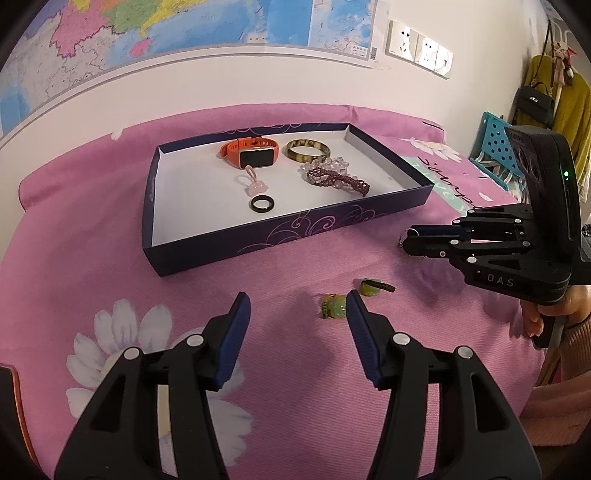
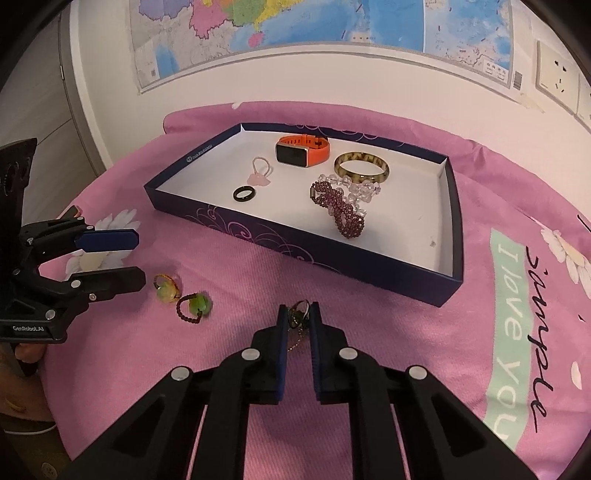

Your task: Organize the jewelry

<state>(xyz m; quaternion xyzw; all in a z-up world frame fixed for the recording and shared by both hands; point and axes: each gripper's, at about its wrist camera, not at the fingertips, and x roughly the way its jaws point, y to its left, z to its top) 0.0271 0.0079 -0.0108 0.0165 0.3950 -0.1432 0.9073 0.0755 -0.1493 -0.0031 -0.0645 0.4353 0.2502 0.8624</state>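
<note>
A pink flowered cloth [image 2: 406, 325] covers the tabletop in front of you, with a wall map [image 2: 332, 22] hanging behind it. On the cloth sits a shallow dark blue box [image 2: 295, 254] with a white inside.

In the box, at the far side, an orange watch [image 2: 302, 150] lies next to a brown mottled bangle [image 2: 362, 168]. In front of the bangle, a clear bead bracelet [image 2: 360, 188] touches a dark red bead bracelet [image 2: 341, 208], which partly overlaps it. Nearer the middle, a pink charm on a loop [image 2: 260, 173] lies just behind a small black ring [image 2: 244, 193].

Your left tool [image 1: 298, 308] hangs over the cloth with its blue pads well apart and nothing between them. Two green bead charms lie on the cloth outside the box: one charm [image 1: 334, 305] is just beside the tip of the left tool's right pad, and the other charm [image 1: 371, 287] is a little beyond it.

Your right tool [image 2: 298, 316] is in front of the box's near wall, its pads drawn nearly together on a small metal ring with a dark charm and thin chain [image 2: 297, 314]. The chain trails down between the pads onto the cloth.
</note>
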